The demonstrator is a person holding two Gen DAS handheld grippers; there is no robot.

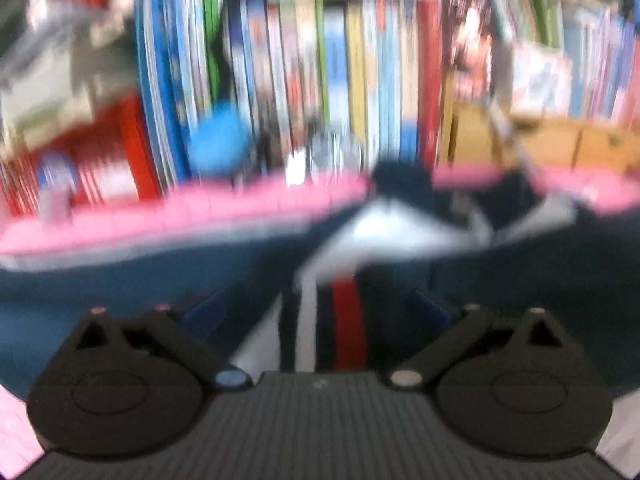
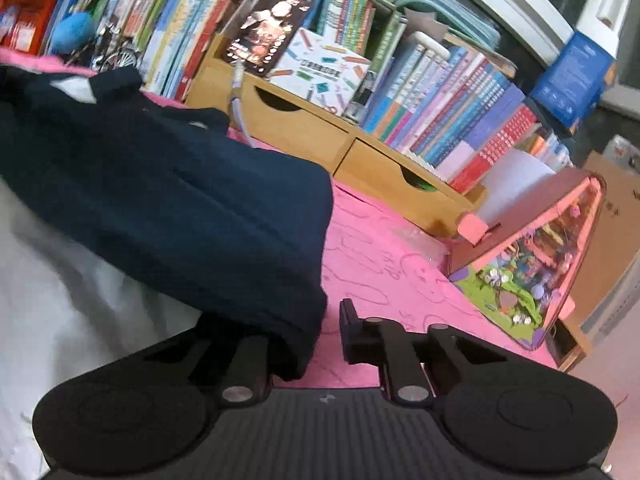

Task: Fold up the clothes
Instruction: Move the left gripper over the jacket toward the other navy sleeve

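In the left wrist view, badly blurred, we see our left gripper (image 1: 320, 316) with a striped part of the navy garment (image 1: 344, 332), white and red bands, running between its jaws; the fingers stand wide of the cloth as far as we can make out, so we cannot tell whether they pinch it. The garment spreads ahead of us across the pink table cover (image 1: 200, 208), in front of a row of books (image 1: 320, 80). In the right wrist view the picture is sharp: our right gripper (image 2: 308, 340) has its jaws nearly closed, the left finger hidden under the garment's near corner, with a visible gap to the right finger, so we judge the cloth not yet pinched. The fabric looks soft, light and floppy; it should drape and sag, so corners and hems seem the best holds.
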